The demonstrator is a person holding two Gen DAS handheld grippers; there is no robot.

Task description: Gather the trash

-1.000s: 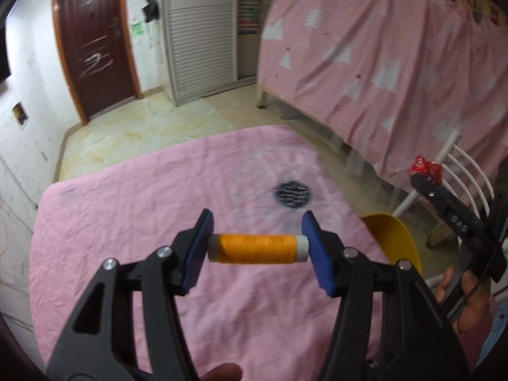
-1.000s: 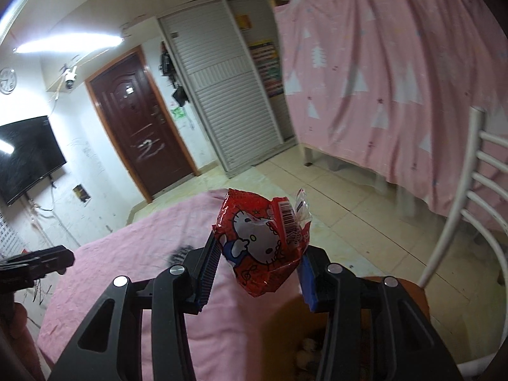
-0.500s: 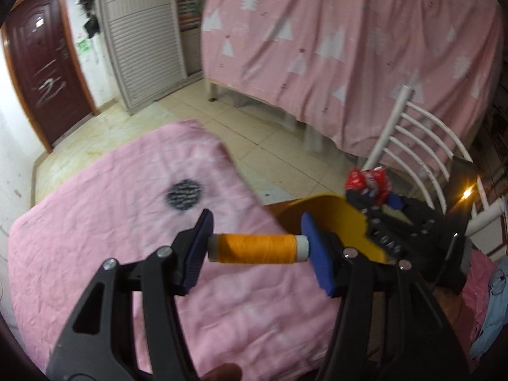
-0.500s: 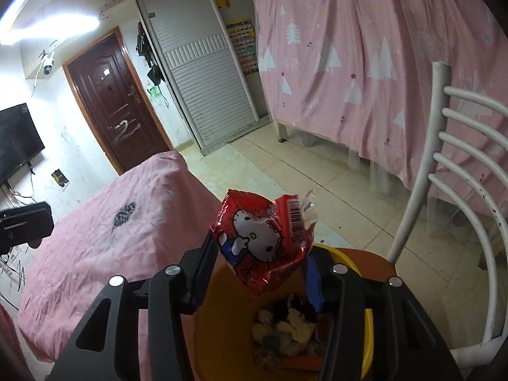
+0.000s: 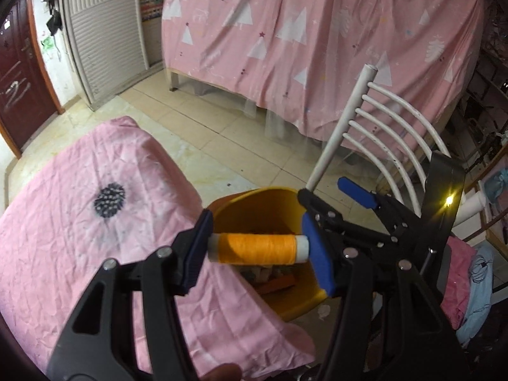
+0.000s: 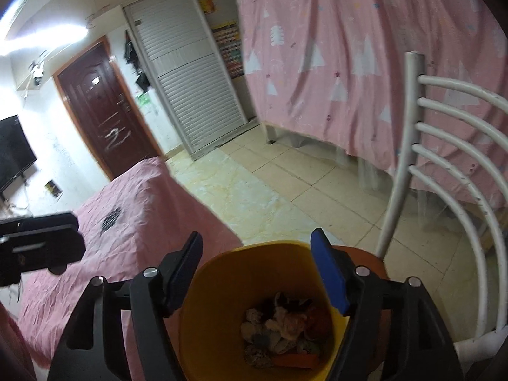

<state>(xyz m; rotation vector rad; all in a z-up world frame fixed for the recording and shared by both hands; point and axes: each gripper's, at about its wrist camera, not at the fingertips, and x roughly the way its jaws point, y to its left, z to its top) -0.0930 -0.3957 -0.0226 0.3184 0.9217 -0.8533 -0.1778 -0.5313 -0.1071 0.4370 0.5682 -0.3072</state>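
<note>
My left gripper [image 5: 258, 249] is shut on an orange thread spool [image 5: 258, 248], held crosswise over the near rim of the yellow bin [image 5: 254, 204]. My right gripper [image 6: 260, 273] is open and empty, right above the yellow bin [image 6: 228, 289], which holds several pieces of trash [image 6: 279, 324]. The right gripper also shows in the left wrist view [image 5: 330, 197], over the bin's far rim. The left gripper's body shows in the right wrist view [image 6: 38, 244] at the left edge.
A table under a pink cloth [image 5: 79, 222] with a dark pinecone-like patch [image 5: 109, 200] lies left of the bin. A white chair [image 5: 381, 120] stands right behind the bin, which sits on its seat [image 6: 365, 255]. A pink curtain [image 5: 317, 31] hangs beyond the tiled floor.
The right gripper opened and the red Hello Kitty wrapper left its jaws. Both grippers moved right from the table to over the bin; the left still holds the spool.
</note>
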